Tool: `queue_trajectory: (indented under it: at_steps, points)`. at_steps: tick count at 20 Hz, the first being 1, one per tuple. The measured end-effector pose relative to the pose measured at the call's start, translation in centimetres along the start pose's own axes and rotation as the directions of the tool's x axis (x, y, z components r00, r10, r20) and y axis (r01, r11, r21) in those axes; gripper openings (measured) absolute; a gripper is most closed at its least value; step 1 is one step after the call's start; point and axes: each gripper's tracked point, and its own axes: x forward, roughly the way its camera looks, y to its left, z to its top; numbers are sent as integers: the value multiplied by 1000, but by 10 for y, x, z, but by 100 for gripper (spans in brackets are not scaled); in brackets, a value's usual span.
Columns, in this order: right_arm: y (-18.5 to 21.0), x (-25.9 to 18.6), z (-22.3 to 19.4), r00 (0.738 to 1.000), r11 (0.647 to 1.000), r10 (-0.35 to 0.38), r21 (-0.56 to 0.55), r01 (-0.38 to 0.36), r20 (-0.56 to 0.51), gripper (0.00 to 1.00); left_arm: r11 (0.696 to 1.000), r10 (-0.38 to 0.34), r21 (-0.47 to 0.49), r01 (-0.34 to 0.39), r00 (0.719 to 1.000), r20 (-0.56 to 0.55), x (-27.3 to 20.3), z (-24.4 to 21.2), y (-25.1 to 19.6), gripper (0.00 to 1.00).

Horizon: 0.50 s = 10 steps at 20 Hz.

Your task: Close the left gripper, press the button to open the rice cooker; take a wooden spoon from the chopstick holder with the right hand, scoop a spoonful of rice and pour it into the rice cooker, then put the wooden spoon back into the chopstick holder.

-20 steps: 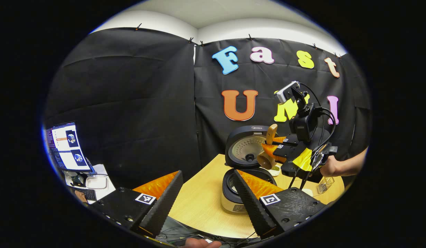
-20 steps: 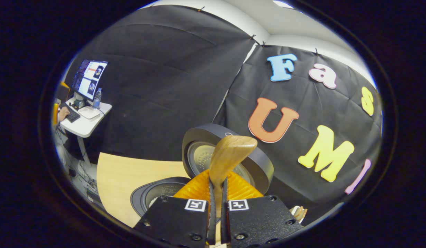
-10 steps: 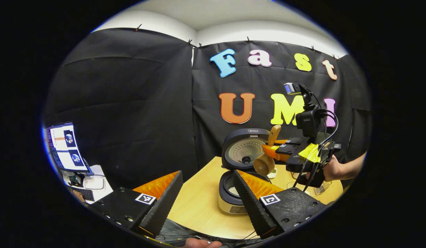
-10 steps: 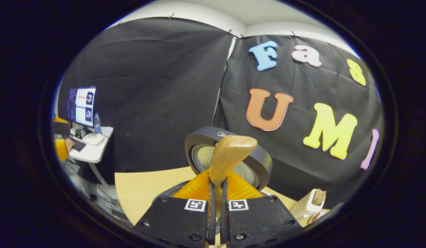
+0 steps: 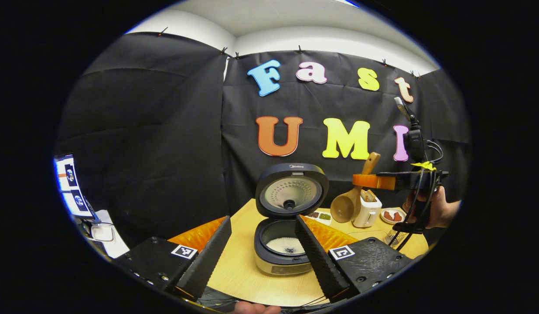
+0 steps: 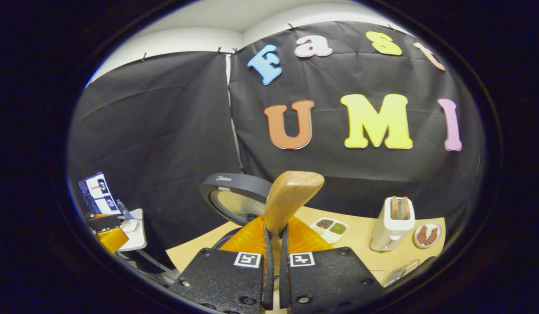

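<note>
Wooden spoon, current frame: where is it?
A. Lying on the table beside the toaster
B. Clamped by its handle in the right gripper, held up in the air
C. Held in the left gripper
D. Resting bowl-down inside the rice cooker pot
B. In the right gripper view the right gripper has both fingers pressed on the wooden spoon handle; the left gripper view shows its bowl hanging in the air to the right of the open rice cooker.
</note>
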Motion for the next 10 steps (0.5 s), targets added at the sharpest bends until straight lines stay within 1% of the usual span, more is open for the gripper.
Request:
queue_trajectory:
  at_steps: [1, 2, 4, 5, 7, 9, 10]
  points:
    - [-15, -9, 2, 1000, 999, -31, 18, 31, 3, 11, 1000, -16, -2, 16, 1000, -1, 3, 0, -4, 89]
    - [-31, -19, 2, 998, 997, -69, 33, 69, 5, 11, 1000, -31, -5, 31, 1000, -2, 5, 0, -9, 94]
    - [-75, -43, -4, 986, 985, -168, 38, 167, 2, 11, 998, -66, -17, 66, 998, -10, 10, -1, -21, 95]
    - [-89, -60, -11, 976, 975, -217, 45, 217, 0, 11, 997, -80, -21, 80, 997, -7, 14, 1, -26, 95]
    - [-130, -93, -15, 951, 949, -308, 70, 309, -12, 11, 994, -101, -27, 101, 995, -4, 21, 5, -34, 95]
    - [-174, -120, -22, 917, 913, -399, 86, 400, -25, 11, 993, -117, -33, 116, 993, -2, 29, 10, -44, 95]
    - [-203, -126, -21, 898, 893, -439, 93, 440, -32, 11, 992, -122, -36, 122, 993, -2, 33, 12, -48, 95]
